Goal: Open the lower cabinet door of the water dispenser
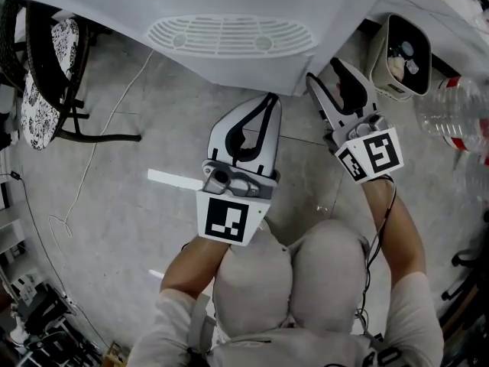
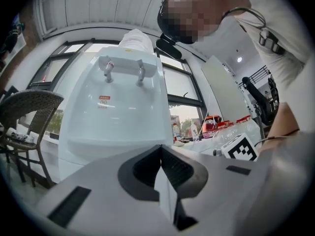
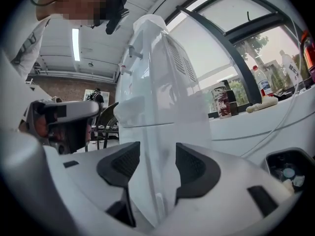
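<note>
Head view: the left gripper and the right gripper both point at the foot of the water dispenser, which is just ahead of their tips.

Left gripper view: the jaws meet with nothing between them, and the dispenser's front rises ahead.

Right gripper view: the jaws stand wide apart and grip nothing. The dispenser's lower corner fills the gap beyond them.

- Likely a lab or workroom: bare concrete floor, with a white cable trailing loose.
- Ceiling strip light, brick wall, tall windows.
- Water dispenser, wicker chair, plastic bottles.
</note>
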The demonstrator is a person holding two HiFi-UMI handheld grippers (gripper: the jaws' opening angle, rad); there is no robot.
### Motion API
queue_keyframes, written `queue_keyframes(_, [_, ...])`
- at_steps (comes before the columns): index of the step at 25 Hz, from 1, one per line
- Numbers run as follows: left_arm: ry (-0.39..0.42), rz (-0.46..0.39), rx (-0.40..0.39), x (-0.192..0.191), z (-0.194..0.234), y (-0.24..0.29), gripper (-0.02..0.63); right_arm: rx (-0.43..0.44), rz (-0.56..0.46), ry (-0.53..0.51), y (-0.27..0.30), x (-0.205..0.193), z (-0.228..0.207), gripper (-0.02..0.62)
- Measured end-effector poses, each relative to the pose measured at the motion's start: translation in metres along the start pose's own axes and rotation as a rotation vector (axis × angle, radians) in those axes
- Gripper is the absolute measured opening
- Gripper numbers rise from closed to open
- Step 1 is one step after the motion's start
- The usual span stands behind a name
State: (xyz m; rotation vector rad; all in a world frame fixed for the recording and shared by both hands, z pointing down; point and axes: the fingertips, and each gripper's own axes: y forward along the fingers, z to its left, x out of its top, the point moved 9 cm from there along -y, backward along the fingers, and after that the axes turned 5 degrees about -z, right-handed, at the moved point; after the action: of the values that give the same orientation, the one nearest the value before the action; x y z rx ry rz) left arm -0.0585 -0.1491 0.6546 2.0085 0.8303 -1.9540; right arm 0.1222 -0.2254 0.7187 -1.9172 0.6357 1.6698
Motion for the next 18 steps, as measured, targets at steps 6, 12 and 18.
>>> queue_keyframes(6, [0.004, 0.002, 0.006, 0.002, 0.006, -0.009, 0.006, 0.006, -0.008, -0.012, 0.013, -0.001, -0.002, 0.239])
queue_keyframes(12, [0.003, 0.006, 0.018, 0.003, 0.01, -0.017, 0.006, -0.021, -0.038, -0.006, 0.011, -0.004, 0.0, 0.238])
queue_keyframes(18, [0.029, -0.013, 0.015, 0.012, 0.009, -0.022, 0.006, -0.038, -0.063, 0.024, 0.005, -0.005, 0.007, 0.222])
